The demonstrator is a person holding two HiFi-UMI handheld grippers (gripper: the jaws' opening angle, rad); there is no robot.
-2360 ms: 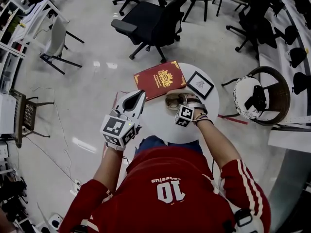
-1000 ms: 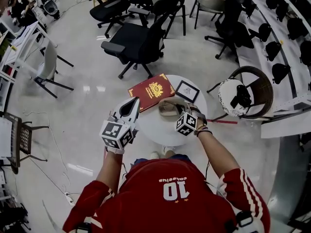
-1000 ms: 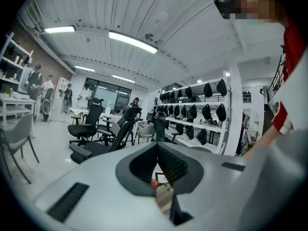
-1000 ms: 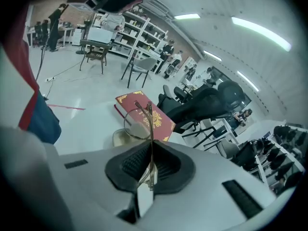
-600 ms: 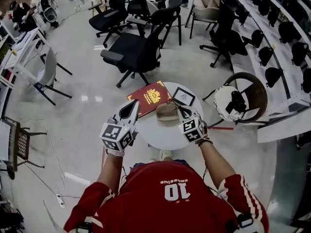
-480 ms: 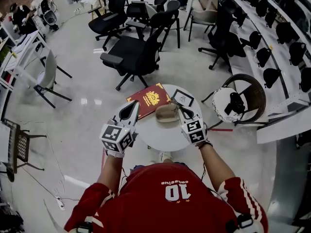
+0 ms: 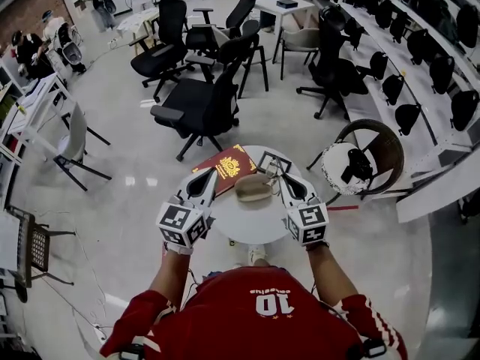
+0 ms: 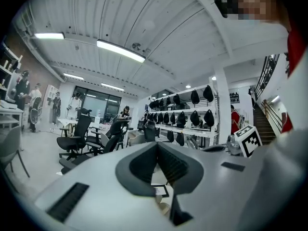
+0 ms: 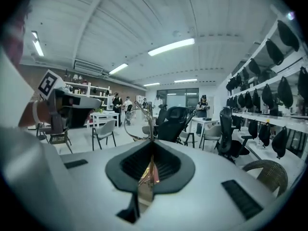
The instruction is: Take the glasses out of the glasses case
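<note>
The glasses are out of the case and up above the table, pinched by one arm between the closed jaws of the right gripper. A thin wire lens rim stands just past the jaw tips. Only the right gripper view shows this (from the head view the wire is too fine to pick out).

The case lies on the far half of the table, between the tips of the two grippers and touched by neither. Whether its lid is open I cannot tell. The left gripper hangs over the table's left side, its jaws together with nothing between them.

A red book lies on the table's far left and reaches the rim there. A small frame sits at the far edge, just beyond the case. The table's near half is bare.

Around the table, bare floor opens to the left and on the near side. A black office chair stands near, beyond the far rim. A wicker chair crowds the table's right.

The left gripper view looks level across the room and catches the frame and a sliver of the case below its jaw tips, with the right gripper's marker cube off to the right. The right gripper view shows the left gripper at its left edge, well clear of the glasses.
</note>
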